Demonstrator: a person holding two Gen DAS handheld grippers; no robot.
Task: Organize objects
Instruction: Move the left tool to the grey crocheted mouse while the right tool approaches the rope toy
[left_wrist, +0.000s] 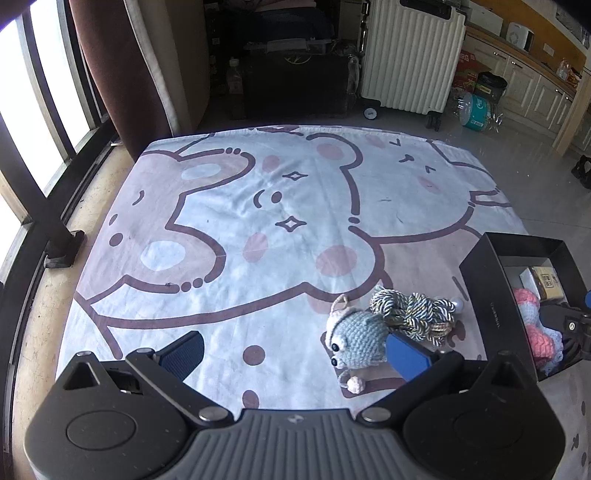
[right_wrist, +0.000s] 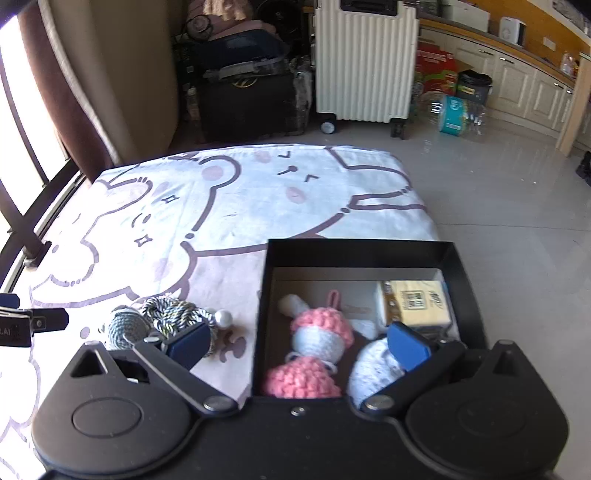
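Observation:
A blue crocheted mouse toy lies on the cartoon blanket, touching a knotted rope toy. Both also show in the right wrist view, the mouse and the rope. A black open box stands to their right and holds a pink-and-white crocheted toy and a yellow packet. My left gripper is open and empty, its right finger beside the mouse. My right gripper is open and empty, above the box's near edge.
A white ribbed suitcase and dark bags stand on the floor beyond the blanket. A brown curtain and window rail run along the left. Tiled floor lies to the right, with cabinets behind.

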